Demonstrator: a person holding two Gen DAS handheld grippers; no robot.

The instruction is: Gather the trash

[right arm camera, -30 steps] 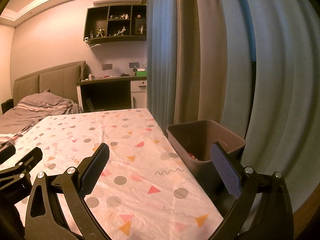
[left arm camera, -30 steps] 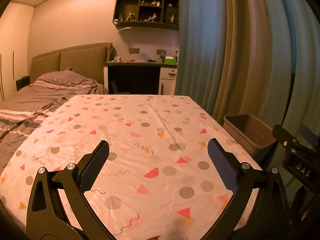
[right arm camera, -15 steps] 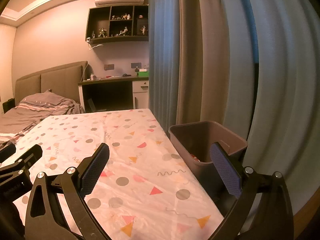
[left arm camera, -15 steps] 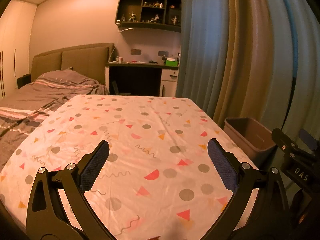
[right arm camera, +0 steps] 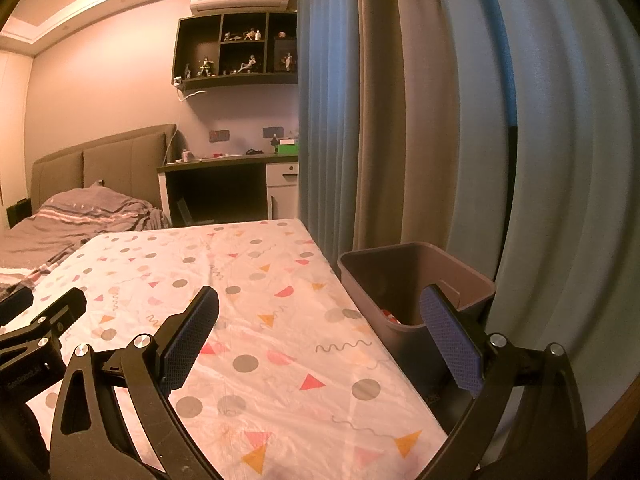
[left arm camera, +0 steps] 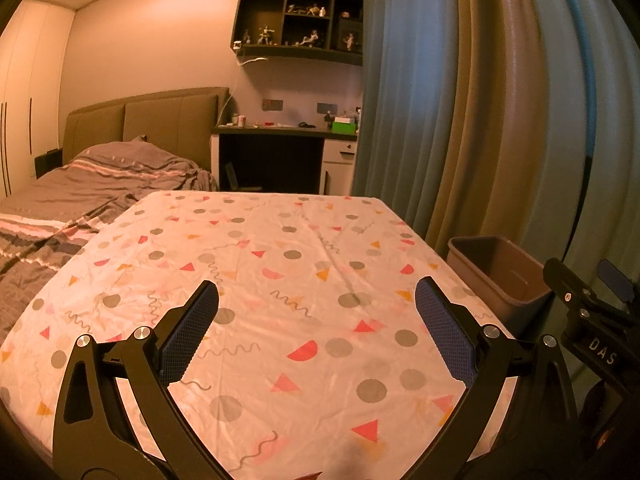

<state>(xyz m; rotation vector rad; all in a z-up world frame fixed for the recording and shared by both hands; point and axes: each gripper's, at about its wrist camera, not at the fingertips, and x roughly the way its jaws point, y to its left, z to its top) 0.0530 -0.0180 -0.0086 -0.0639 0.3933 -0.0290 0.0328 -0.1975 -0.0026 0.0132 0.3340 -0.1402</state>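
A brown waste bin (left arm camera: 498, 276) (right arm camera: 416, 280) stands on the floor at the table's right edge, beside the curtain. A bit of red and white trash (right arm camera: 390, 316) lies inside it. My left gripper (left arm camera: 316, 328) hangs open above the table's near half, nothing between its blue pads. My right gripper (right arm camera: 320, 328) is open too, over the table's right edge, its right finger in front of the bin. No loose trash shows on the patterned tablecloth (left arm camera: 280, 280) (right arm camera: 256, 300).
A bed with grey striped bedding (left arm camera: 80, 192) lies left of the table. A dark desk (left arm camera: 280, 160) and wall shelves (left arm camera: 300, 24) stand behind. Long blue and beige curtains (left arm camera: 480, 100) (right arm camera: 440, 120) hang along the right side.
Both grippers have tilted up and drawn back slightly, so the table and bin sit lower in view. Both stay open and empty.
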